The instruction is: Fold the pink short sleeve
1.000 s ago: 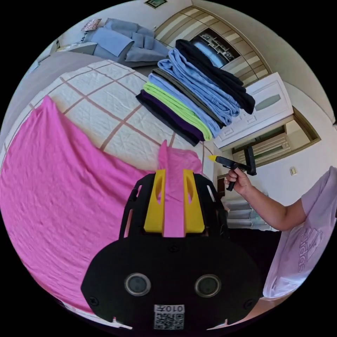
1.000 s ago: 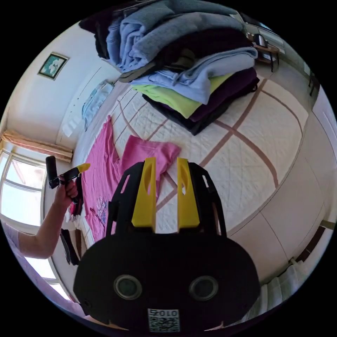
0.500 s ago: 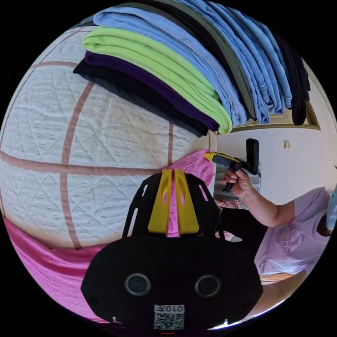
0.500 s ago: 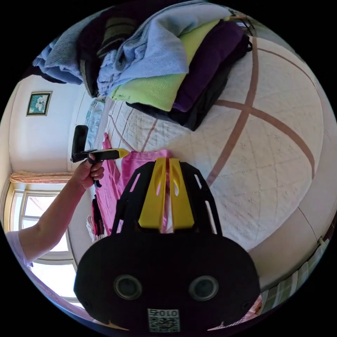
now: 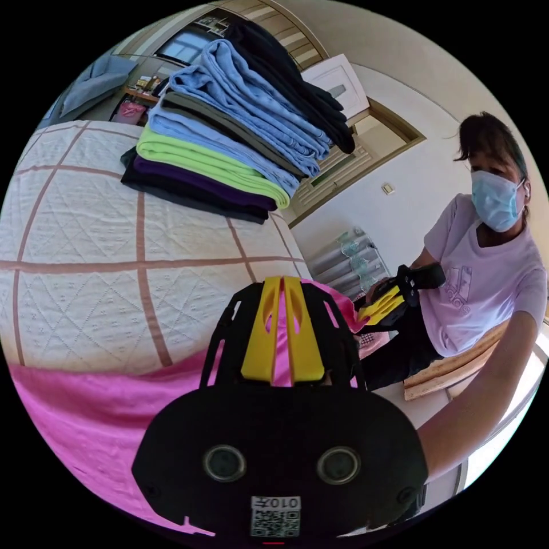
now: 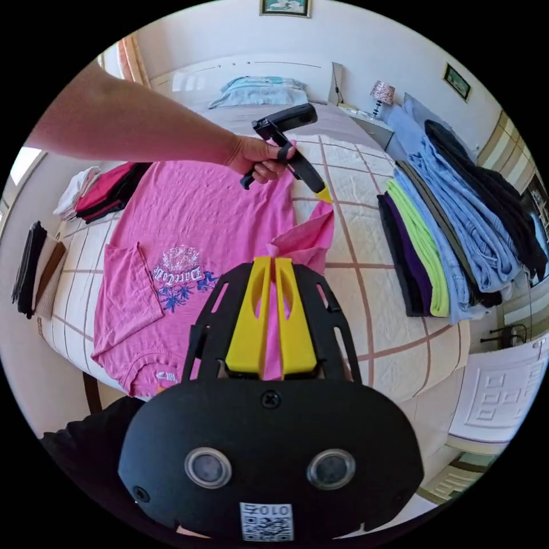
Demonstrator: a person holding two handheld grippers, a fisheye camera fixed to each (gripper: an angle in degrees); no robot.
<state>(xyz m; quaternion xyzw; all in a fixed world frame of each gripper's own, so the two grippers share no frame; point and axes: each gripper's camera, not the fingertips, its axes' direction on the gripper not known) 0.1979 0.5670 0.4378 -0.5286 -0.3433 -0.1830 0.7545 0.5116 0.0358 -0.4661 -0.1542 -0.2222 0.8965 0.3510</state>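
Note:
The pink short sleeve shirt lies print-up on the quilted bed, its left sleeve folded inward. My right gripper is shut on the shirt's right edge, with pink cloth running between its yellow jaws. Further along that edge, my left gripper pinches the raised pink sleeve. In the left gripper view, my left gripper is shut on pink cloth, and the shirt spreads to the lower left. The right gripper sits at the same pink edge, held in a person's hand.
A tall stack of folded clothes stands on the bed right of the shirt, also visible as the stack. Small folded piles lie at the bed's left side. The person stands beside the bed. A pillow is at the headboard.
Both grippers stood open a second ago, the left around pink cloth; both have shut on the shirt's right side. Both cameras swung a lot; the right one is higher above the bed.

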